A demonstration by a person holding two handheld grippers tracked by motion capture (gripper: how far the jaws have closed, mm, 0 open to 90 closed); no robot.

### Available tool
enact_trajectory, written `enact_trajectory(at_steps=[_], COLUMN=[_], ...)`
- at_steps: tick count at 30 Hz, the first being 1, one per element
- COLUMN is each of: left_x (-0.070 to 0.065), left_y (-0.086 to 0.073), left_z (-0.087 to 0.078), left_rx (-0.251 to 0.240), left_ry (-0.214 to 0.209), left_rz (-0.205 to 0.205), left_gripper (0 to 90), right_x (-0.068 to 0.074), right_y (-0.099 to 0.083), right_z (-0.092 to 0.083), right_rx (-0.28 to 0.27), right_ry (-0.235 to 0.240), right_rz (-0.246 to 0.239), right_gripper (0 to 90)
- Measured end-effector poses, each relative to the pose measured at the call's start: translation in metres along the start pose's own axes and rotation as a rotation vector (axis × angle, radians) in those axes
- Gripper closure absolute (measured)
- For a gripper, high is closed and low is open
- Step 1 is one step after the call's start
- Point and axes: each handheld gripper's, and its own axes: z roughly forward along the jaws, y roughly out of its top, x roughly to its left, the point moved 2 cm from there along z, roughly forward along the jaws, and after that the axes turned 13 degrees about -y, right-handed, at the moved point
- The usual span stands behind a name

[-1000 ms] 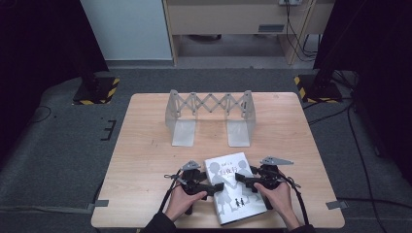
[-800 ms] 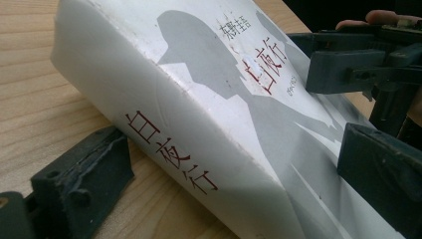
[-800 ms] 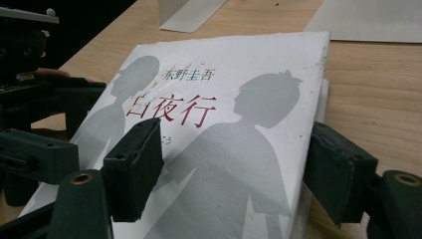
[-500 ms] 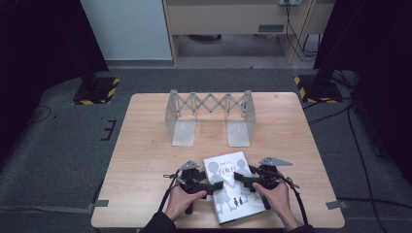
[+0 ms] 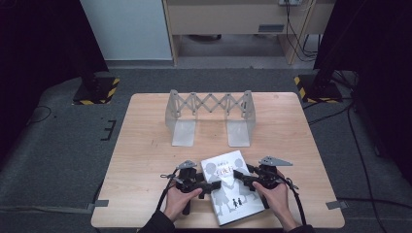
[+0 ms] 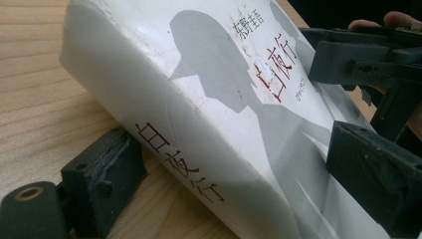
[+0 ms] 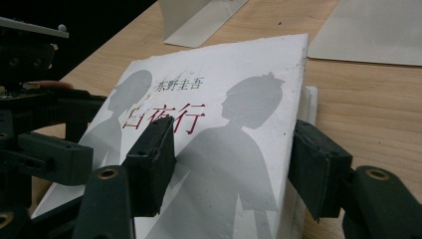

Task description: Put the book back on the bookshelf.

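The left gripper (image 5: 210, 186) and right gripper (image 5: 241, 177) each straddle a side of a white book (image 5: 232, 191) with spread jaws. Its cover reads 白夜行, 東野圭吾. It lies near the worktop (image 5: 145, 145) front edge.

A white paperback book (image 5: 232, 187), printed with grey silhouettes and red lettering, is seen on a pale wooden table (image 5: 145, 145) between black grippers.

Even overhead light, soft shadows, dark surroundings; close claw views blur nearest the lens (mild glare).
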Motion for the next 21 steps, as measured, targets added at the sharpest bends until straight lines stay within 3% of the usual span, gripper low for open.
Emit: enact_trajectory(at_steps=[5, 9, 11, 12, 15, 21], left_x=[-0.003, -0.011, -0.012, -0.014, -0.018, -0.022], left_y=[0.003, 0.011, 0.013, 0.016, 0.018, 0.021], left_z=[-0.005, -0.013, -0.015, -0.018, -0.019, -0.018], left_rx=[-0.037, -0.083, -0.098, -0.124, -0.141, -0.147], left_ry=[-0.001, 0.01, 0.007, -0.016, -0.032, -0.055], left_rz=[-0.002, 0.05, 0.056, 0.053, 0.062, 0.083], left_gripper=[12.8, 18.4, 21.7, 23.5, 24.7, 25.5], right_x=[-0.001, 0.0, 0.0, 0.001, 0.004, 0.009], right_y=[0.003, 0.008, 0.011, 0.012, 0.015, 0.019], right_z=[-0.003, -0.011, -0.013, -0.014, -0.017, -0.019], right_rx=[-0.015, -0.077, -0.111, -0.127, -0.155, -0.186], right_ry=[0.006, 0.017, 0.022, 0.031, 0.051, 0.078], right_rz=[0.001, 0.013, 0.018, 0.02, 0.012, -0.002], right_gripper=[42.5, 47.2, 49.2, 49.6, 50.3, 50.8])
